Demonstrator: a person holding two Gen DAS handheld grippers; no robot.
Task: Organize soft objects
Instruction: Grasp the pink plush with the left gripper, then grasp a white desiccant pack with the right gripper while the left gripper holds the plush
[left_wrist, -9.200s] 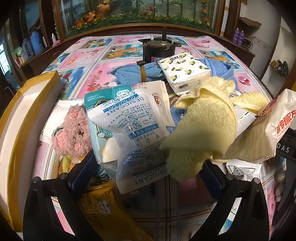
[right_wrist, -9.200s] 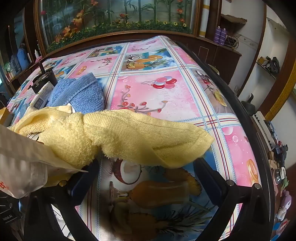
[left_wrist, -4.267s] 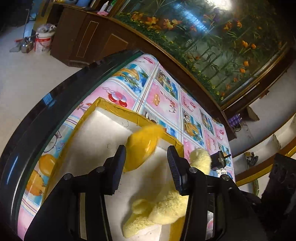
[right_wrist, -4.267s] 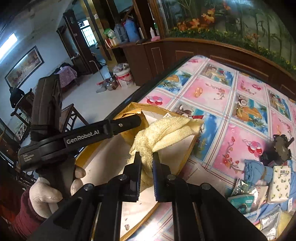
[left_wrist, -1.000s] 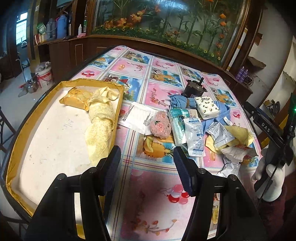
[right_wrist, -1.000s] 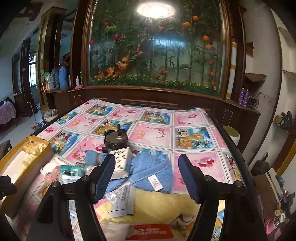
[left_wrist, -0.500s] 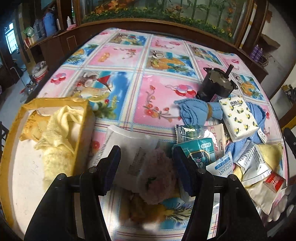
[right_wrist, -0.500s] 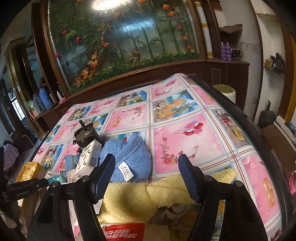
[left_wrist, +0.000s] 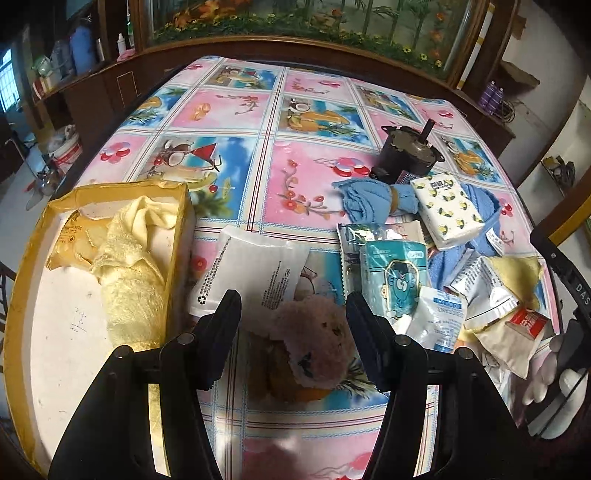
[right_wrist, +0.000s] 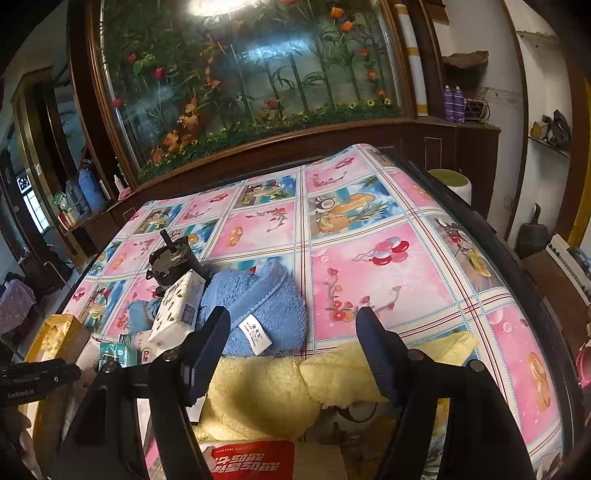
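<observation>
Pink-and-blue cartoon oilcloth table (left_wrist: 310, 177), holding: yellow-rimmed tray (left_wrist: 22, 258) now containing one fluffy yellow towel (left_wrist: 129, 280); left gripper (left_wrist: 293, 314), spread and empty, newly lowered astride pink plush toy (left_wrist: 314, 339); right gripper (right_wrist: 291, 332), spread, above second yellow towel (right_wrist: 288, 384); sorting unfinished.

A pink plush toy (left_wrist: 314, 339) lies on the tablecloth near a yellow towel (left_wrist: 129, 273) bunched inside a gold-rimmed tray (left_wrist: 26, 258).

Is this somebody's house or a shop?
Most likely a room in a home. A table with a cartoon fruit cloth stands before a big wood-framed fish tank, and the wall shelves hold household bits.
</observation>
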